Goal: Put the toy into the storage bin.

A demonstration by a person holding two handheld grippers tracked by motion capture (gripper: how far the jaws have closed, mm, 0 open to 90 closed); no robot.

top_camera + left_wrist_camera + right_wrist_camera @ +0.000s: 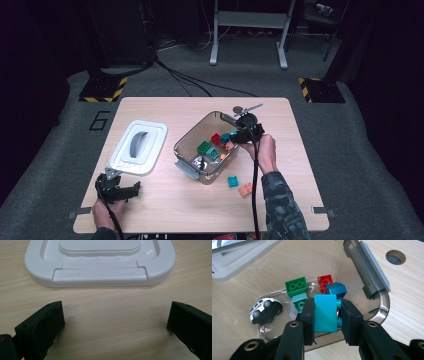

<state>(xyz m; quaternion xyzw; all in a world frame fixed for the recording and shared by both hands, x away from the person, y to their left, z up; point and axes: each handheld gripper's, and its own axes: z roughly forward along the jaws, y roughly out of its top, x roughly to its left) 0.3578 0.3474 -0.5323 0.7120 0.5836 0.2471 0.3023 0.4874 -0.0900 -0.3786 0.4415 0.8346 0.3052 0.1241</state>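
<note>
Your right tool (pixel 325 312) is clamped on a turquoise brick (pixel 325 313), pads pressing on its two sides, and you're holding it over the clear plastic bin (pixel 184 144) at the bin's right rim, mid-surface in the high view. Down inside the bin, below that brick, lie a green brick (pixel 296 286), a pale green brick (pixel 299 302), a red brick (pixel 325 282), a dark blue brick (pixel 336 289) and a white toy car (pixel 264 309) tipped on its side. Just outside the bin, nearer to you and to its right, a teal brick (pixel 233 181) and an orange brick (pixel 245 189) wait side by side on the surface (pixel 165 200). Over at the near left, your left tool (pixel 115 322) sits low above the wood with its jaws spread wide and nothing between them, pointed at the white lid (pixel 100 277) lying flat just beyond it.
</note>
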